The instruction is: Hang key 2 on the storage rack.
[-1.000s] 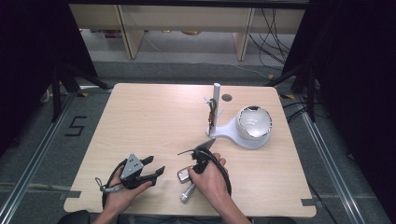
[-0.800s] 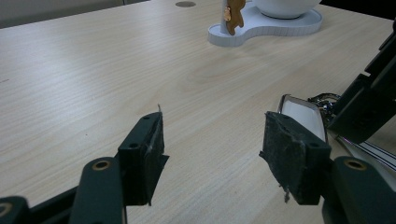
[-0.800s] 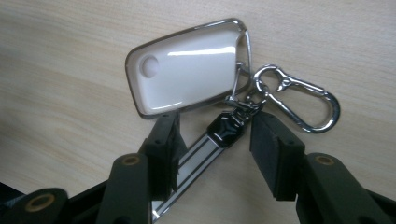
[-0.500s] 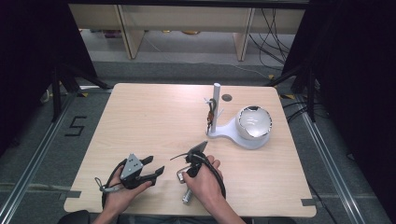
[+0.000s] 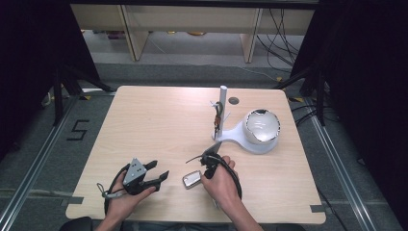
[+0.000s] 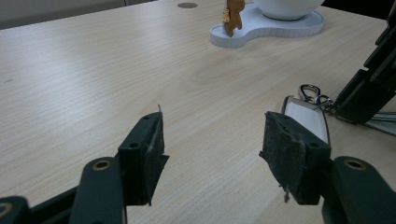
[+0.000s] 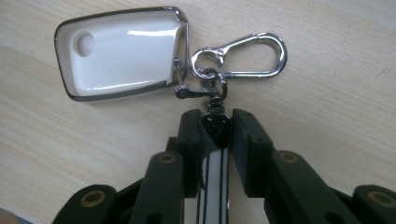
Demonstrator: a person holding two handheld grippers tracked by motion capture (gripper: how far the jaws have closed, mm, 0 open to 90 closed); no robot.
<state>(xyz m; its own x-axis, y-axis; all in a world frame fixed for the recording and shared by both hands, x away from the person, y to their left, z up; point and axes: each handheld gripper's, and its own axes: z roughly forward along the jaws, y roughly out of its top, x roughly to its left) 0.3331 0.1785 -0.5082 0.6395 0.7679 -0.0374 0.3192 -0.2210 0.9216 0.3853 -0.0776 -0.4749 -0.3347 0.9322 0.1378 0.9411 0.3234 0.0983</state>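
Observation:
A white key fob (image 7: pixel 123 53) with a chrome rim lies flat on the wooden table (image 5: pixel 159 125). A silver carabiner (image 7: pixel 252 53) and a swivel link join it to a black-and-white strap (image 7: pixel 215 126). My right gripper (image 7: pixel 215 123) is shut on that strap's end. From above, the right gripper (image 5: pixel 206 169) sits just right of the fob (image 5: pixel 192 179). My left gripper (image 5: pixel 158 172) rests near the front left, open and empty. Its jaws (image 6: pixel 212 158) point toward the fob (image 6: pixel 306 119) and the right gripper (image 6: pixel 369 88).
A white stand (image 5: pixel 235 137) with an upright post (image 5: pixel 223 103) and a round bowl (image 5: pixel 262 126) stands at the back right. A small brown charm (image 5: pixel 218 118) hangs on the post. Dark floor and shelving lie beyond the table's edges.
My right hand and gripper have shifted a little farther up the table, and the fob moved with them. The left gripper has stayed put and open.

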